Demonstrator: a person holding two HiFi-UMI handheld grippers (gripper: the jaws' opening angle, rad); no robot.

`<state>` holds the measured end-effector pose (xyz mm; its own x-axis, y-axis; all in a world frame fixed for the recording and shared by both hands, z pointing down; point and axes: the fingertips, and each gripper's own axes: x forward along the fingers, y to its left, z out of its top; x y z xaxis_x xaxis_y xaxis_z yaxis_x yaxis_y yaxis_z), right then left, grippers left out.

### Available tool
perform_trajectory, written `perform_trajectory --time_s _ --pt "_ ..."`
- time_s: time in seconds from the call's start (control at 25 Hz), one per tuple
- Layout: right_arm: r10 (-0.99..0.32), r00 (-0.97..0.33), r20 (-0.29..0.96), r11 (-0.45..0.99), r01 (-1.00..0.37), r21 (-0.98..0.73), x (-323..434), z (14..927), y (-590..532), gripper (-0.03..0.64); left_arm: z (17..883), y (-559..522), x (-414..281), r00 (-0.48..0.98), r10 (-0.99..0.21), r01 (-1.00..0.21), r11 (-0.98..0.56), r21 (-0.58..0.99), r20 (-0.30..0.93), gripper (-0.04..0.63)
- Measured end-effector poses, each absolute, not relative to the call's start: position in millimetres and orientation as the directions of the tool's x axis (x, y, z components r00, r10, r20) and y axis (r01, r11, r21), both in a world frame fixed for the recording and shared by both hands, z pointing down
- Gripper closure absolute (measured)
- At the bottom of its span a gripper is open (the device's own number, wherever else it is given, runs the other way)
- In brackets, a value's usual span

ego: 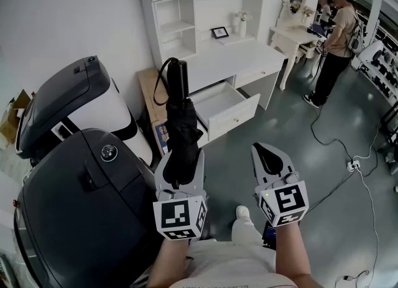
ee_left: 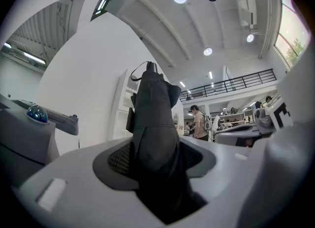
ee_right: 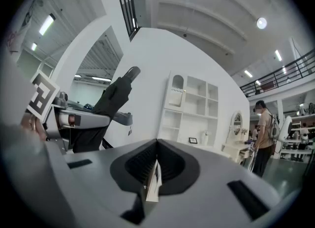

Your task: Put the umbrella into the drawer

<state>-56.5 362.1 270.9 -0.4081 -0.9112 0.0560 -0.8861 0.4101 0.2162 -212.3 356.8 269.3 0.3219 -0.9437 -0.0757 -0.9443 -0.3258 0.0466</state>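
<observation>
Ahead of the person, across a stretch of grey floor, a white wooden desk [ego: 231, 55] stands with its white drawer [ego: 238, 117] pulled open below the tabletop; nothing shows inside it. The folded black fabric umbrella [ego: 181, 122] is nowhere near it yet. It stands roughly upright in the left tongs [ego: 180, 167], which are clamped on its lower folds, with the black handle [ego: 177, 72] and its thin wrist loop [ego: 163, 81] at the top. The right tongs [ego: 271, 160] hover beside it with their jaws pressed together on nothing.

The hold looks like the weak spot. The tongs bite on soft, bunched cloth rather than on the shaft, so I would expect the umbrella to sag or slide once it is tipped over to lie flat. The drawer looks shallow, so an umbrella brought in at an angle could knock its front panel or end up propped on the rim. The dangling loop might also snag on an edge. To the left, a bulky dark grey domed machine [ego: 74, 218] crowds the way, and a brown cardboard box [ego: 151, 97] leans next to the desk, leaving little room on that side.
</observation>
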Motion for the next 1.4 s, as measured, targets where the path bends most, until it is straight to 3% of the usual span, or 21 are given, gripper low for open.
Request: perform_trajectory --time_s 0.6,1.4 --pt "-0.909 -0.413 0.058 0.417 -0.901 0.120 5 280 271 0.607 275 272 -187 0.253 -0.966 -0.965 -0.256 0.063 -0.048 0.360" --pt "-0.866 -0.487 0.112 0.496 -0.866 0.068 127 299 138 0.607 275 153 -73 0.206 -0.978 -0.978 -0.206 -0.018 -0.018 0.360"
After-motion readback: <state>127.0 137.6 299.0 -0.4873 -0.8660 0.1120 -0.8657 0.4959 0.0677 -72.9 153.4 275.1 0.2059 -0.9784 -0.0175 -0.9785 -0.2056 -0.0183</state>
